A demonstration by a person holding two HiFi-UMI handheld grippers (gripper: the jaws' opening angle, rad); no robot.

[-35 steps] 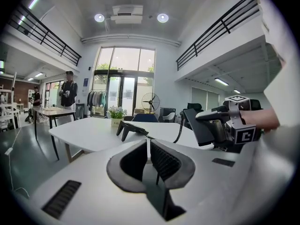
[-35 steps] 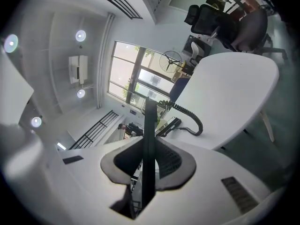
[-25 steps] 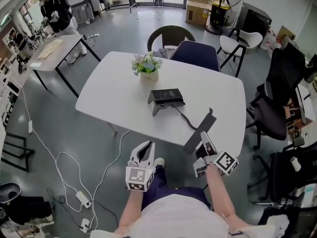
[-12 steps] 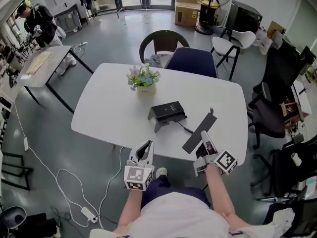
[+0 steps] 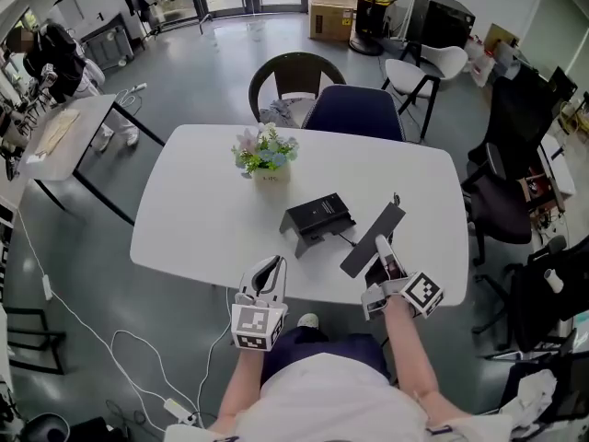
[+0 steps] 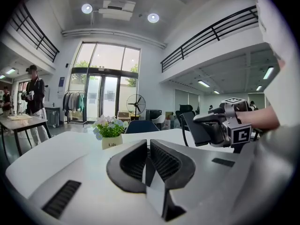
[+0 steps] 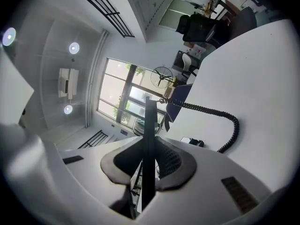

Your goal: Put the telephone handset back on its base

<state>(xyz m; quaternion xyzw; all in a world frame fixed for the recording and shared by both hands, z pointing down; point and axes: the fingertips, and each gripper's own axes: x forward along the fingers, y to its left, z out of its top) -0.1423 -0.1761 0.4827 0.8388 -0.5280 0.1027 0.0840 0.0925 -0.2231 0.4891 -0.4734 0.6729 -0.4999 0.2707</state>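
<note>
The black telephone base (image 5: 318,216) sits tilted near the middle of the white table (image 5: 202,219). My right gripper (image 5: 380,251) is shut on the flat black handset (image 5: 373,239), which slants up just right of the base. In the right gripper view the handset (image 7: 150,116) shows edge-on between the pads, and the coiled cord (image 7: 216,112) trails over the table. The cord (image 5: 347,238) runs from the base to the handset. My left gripper (image 5: 268,277) hovers at the table's front edge, left of the base, shut and empty; its own view (image 6: 147,148) shows nothing between the pads.
A small flower pot (image 5: 265,157) stands behind the base, also seen in the left gripper view (image 6: 110,131). Two chairs (image 5: 354,113) are tucked in at the table's far side. Office chairs (image 5: 502,201) stand to the right and cables (image 5: 92,339) lie on the floor at left.
The table and base have come nearer in the head view as the person stepped closer. Both grippers now reach over the front edge. The right gripper still holds the handset.
</note>
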